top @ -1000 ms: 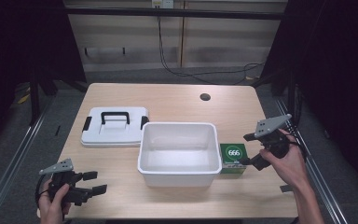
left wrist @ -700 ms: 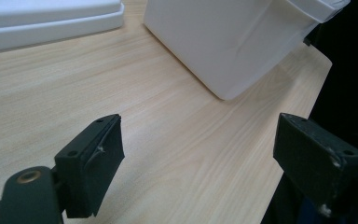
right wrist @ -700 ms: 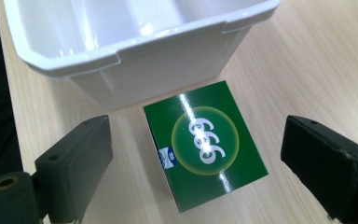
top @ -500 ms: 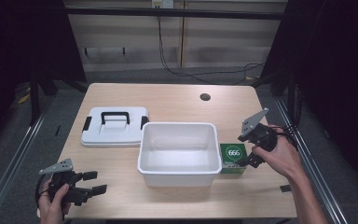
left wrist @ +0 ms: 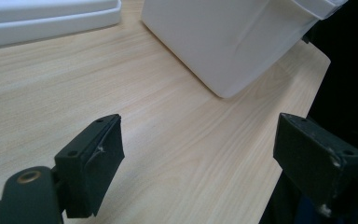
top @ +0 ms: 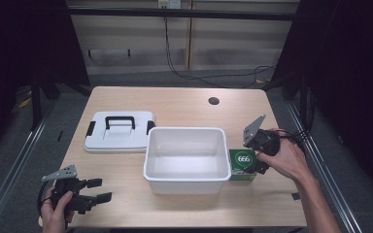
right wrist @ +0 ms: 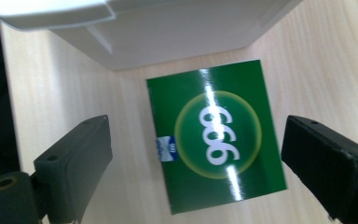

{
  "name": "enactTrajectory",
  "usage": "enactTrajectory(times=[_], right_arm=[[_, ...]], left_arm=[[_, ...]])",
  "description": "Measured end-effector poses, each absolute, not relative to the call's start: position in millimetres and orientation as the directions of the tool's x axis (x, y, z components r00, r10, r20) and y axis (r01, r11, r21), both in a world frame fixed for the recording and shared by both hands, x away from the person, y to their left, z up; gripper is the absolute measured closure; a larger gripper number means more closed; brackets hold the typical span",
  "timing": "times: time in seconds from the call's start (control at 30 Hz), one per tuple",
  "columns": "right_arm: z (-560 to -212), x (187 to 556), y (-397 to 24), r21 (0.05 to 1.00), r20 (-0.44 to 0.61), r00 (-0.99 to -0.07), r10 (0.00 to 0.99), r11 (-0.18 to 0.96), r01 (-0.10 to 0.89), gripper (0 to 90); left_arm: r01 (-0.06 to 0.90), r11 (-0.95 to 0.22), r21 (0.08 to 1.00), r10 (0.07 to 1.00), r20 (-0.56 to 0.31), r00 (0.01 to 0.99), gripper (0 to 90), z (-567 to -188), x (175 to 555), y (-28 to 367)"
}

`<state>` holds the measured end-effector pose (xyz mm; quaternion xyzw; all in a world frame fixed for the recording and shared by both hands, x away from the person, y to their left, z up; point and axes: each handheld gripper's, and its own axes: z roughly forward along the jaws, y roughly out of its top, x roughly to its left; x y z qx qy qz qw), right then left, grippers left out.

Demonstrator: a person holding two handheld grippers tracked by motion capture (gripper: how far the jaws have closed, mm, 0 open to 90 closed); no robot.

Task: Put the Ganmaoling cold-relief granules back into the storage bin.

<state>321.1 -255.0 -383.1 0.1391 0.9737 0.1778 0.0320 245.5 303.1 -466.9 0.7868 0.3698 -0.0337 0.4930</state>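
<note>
The right gripper [top: 258, 156], held in the person's right hand [top: 285, 160], is poised above a flat green rectangular box [top: 243, 164] at the right side of the table. Seen in the right gripper view, its two black jaws stand wide apart, one on either side of the box and clear of it, with nothing between them but the box lying below. A grey three-cornered plate [top: 253, 128] rides on top of this gripper.

The green box [right wrist: 216, 134] lies flat on the light wooden table [top: 184, 107], just beside the right wall of an open white rectangular plastic tub [top: 186, 154]; whether the two touch cannot be told. Its glossy top face bears a pale yellow-green ring enclosing the white figures "666", and a small blue and white mark sits near one edge. Glare streaks cross the face.

The left gripper [top: 95, 190], held in the person's left hand [top: 56, 214], is at the near left corner of the table. In the left gripper view its jaws are spread wide and hold nothing, with bare table between them and the tub's corner [left wrist: 228, 42] ahead.

A white plastic lid with a black handle and black side clasps [top: 120, 131] lies flat on the table to the left of the tub. A dark round hole [top: 213, 101] sits in the table's far right part.
</note>
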Motion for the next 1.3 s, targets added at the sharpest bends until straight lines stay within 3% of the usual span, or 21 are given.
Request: enactTrajectory(times=[0.43,0.97,1.3], right_arm=[[-397.4,335.7,-241.7,0.269,-0.033,-0.982,0.186,0.948,0.17,8.0],[-417.4,342.4,-236.0,0.108,-0.018,-0.984,0.179,0.978,0.176,11.5],[-420.0,344.0,-235.7,0.106,-0.015,-0.984,0.178,0.979,0.175,12.6]], left_arm=[[0.617,-0.248,0.747,0.546,-0.418,0.726,16.0,-467.1,245.7,302.4],[0.614,-0.254,0.747,0.537,-0.419,0.732,16.0,-467.3,245.8,301.8],[0.618,-0.252,0.744,0.536,-0.425,0.73,16.0,-467.5,245.6,301.6]])
